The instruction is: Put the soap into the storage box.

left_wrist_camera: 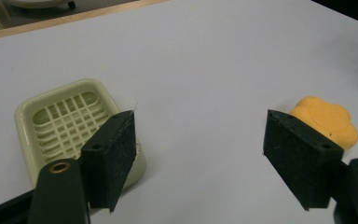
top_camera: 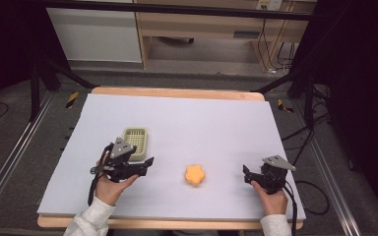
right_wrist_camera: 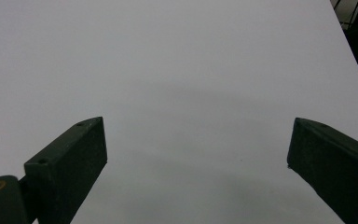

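From the high view, the orange sponge (top_camera: 195, 175) lies flat on the counter (top_camera: 202, 123) between the two grippers, apart from both; the left gripper (top_camera: 146, 166) sits just beside a pale green soap dish (top_camera: 136, 142), while the right gripper (top_camera: 246, 175) waits farther off. In the left gripper view the left gripper's (left_wrist_camera: 200, 154) jaws stand wide, holding nothing, with the dish (left_wrist_camera: 70, 126) by one jaw and the sponge (left_wrist_camera: 328, 121) behind the other. It looks soft, light and squashy, so a gentle pinch across its lobed sides should serve. In the right gripper view the right gripper's (right_wrist_camera: 198, 158) jaws are wide over bare counter (right_wrist_camera: 177, 60).
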Available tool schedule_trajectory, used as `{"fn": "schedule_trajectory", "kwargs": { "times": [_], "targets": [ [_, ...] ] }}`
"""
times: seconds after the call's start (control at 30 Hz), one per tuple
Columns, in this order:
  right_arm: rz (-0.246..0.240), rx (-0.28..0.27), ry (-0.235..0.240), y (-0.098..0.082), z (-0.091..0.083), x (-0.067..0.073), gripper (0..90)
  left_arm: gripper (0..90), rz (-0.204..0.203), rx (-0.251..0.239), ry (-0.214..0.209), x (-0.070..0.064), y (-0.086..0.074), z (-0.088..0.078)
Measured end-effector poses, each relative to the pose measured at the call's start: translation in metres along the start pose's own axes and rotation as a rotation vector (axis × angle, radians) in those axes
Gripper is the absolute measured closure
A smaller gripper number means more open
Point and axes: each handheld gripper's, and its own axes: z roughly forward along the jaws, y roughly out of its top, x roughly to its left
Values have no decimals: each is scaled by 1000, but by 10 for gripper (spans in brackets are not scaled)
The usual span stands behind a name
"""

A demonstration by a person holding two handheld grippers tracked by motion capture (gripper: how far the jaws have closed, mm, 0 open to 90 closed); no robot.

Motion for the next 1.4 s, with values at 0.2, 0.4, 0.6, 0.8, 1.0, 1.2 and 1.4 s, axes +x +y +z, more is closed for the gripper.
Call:
{"fn": "schedule_trajectory", "kwargs": {
  "times": [0.2,0.4,0.6,0.8,1.0,1.2,1.4],
  "targets": [
    [0,3,1,0,0,0,52,253,8,1,-17,-7,5,6],
    [0,3,2,0,0,0,52,252,23,10,-37,-17,11,13],
    [1,1,2,0,0,0,52,252,39,18,-52,-24,15,18],
    [-3,0,5,0,1,1,53,252,52,26,-60,-29,18,21],
    [-1,3,8,0,0,1,53,253,76,42,-72,-37,22,27],
    [-1,3,10,0,0,1,53,252,81,54,-83,-44,23,34],
    [4,-1,13,1,0,1,53,253,94,66,-99,-53,25,40]
  ]
}}
